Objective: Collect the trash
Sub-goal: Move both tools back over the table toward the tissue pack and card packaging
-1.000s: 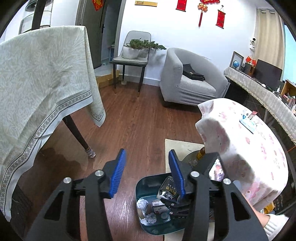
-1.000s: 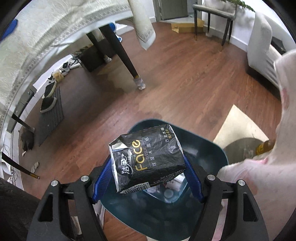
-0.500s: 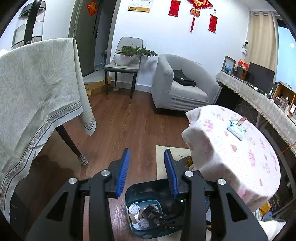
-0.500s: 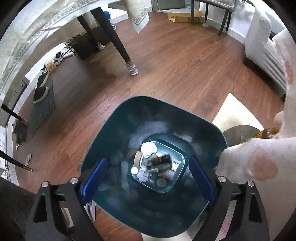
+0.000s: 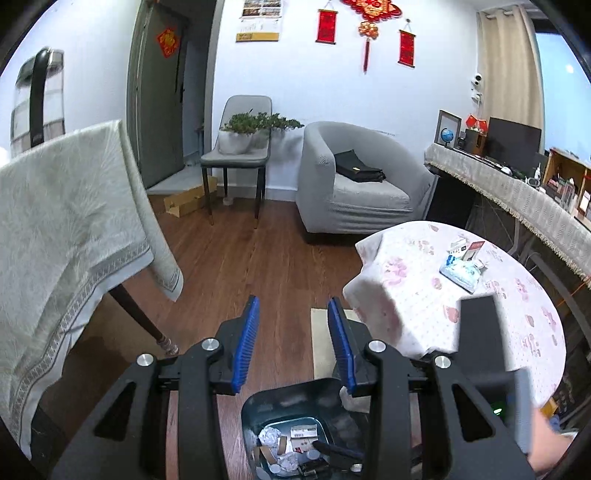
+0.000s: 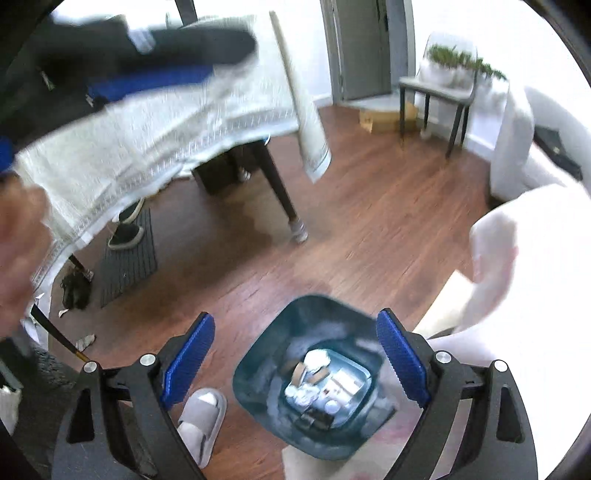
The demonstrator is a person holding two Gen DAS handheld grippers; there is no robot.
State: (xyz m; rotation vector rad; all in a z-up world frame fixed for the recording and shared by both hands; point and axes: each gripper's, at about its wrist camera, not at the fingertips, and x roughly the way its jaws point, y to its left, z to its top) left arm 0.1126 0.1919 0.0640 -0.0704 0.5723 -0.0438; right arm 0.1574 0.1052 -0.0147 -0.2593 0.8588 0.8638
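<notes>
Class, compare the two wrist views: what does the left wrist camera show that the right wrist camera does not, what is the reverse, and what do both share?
Only the left wrist view shows the red wall hangings and blue tissue pack on the floral-clothed round table.
Only the right wrist view shows the grey slipper and dark ribbed floor mat.
Both show the teal plastic trash bin holding crumpled trash, and the grey chair.

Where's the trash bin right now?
The bin stands on the wood floor below the open right gripper, beside the pink-flowered table, a grey slipper to its left.
</notes>
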